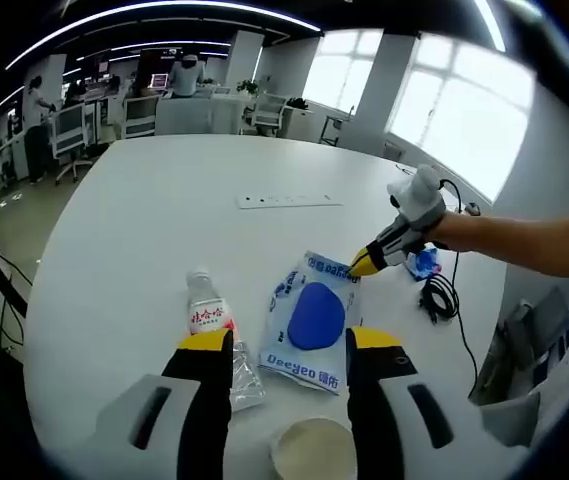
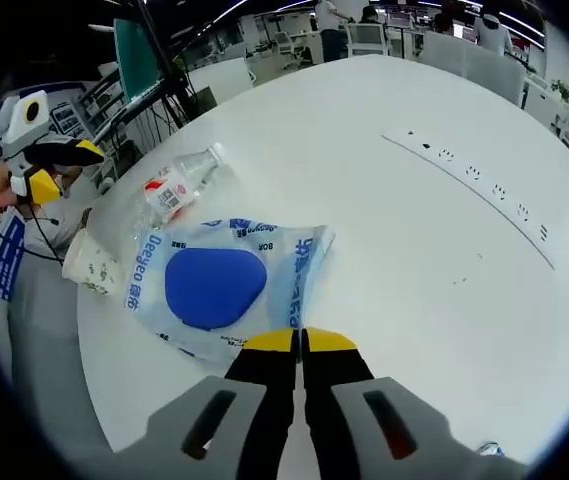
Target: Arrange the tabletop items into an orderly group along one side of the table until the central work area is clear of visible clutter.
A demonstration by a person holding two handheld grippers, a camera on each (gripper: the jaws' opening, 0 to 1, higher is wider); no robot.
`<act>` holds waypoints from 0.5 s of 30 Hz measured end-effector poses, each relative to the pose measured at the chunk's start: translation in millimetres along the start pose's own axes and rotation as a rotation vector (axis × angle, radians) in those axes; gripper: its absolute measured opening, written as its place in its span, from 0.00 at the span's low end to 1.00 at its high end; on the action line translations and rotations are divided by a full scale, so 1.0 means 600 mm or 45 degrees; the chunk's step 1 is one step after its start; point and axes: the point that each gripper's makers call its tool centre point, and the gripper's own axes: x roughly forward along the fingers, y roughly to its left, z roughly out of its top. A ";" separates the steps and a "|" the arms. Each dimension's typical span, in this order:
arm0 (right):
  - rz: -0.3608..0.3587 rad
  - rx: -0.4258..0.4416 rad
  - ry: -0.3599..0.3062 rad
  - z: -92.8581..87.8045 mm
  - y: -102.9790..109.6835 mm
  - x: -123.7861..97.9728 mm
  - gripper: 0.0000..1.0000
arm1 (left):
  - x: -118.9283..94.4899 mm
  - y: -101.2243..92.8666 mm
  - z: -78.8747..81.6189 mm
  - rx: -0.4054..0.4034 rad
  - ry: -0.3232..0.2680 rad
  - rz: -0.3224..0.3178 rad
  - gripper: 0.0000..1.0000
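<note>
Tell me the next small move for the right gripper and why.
Probably drag the wipes pack toward the water bottle and paper cup. The right gripper looks shut on the pack's edge, and the pack lies nearest the table's middle.

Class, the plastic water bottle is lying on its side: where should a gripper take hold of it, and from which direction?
Grip the water bottle across its round middle, near the red label, coming from above. It lies flat on the table, so jaws either side would likely hold best.
</note>
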 end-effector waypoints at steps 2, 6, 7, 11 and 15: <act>-0.006 0.008 -0.003 -0.003 0.000 -0.001 0.00 | 0.005 -0.005 -0.001 -0.010 0.014 -0.004 0.42; -0.015 0.037 -0.022 -0.008 0.000 -0.007 0.00 | 0.015 -0.013 -0.005 -0.009 0.045 -0.013 0.42; -0.016 0.043 -0.025 -0.009 0.000 -0.008 0.00 | 0.019 -0.016 -0.007 -0.013 0.058 -0.013 0.42; -0.027 0.062 -0.040 -0.014 -0.003 -0.013 0.00 | 0.031 -0.021 -0.015 -0.032 0.099 -0.009 0.40; -0.029 0.077 -0.053 -0.017 -0.003 -0.018 0.00 | 0.039 -0.027 -0.021 -0.060 0.136 -0.008 0.39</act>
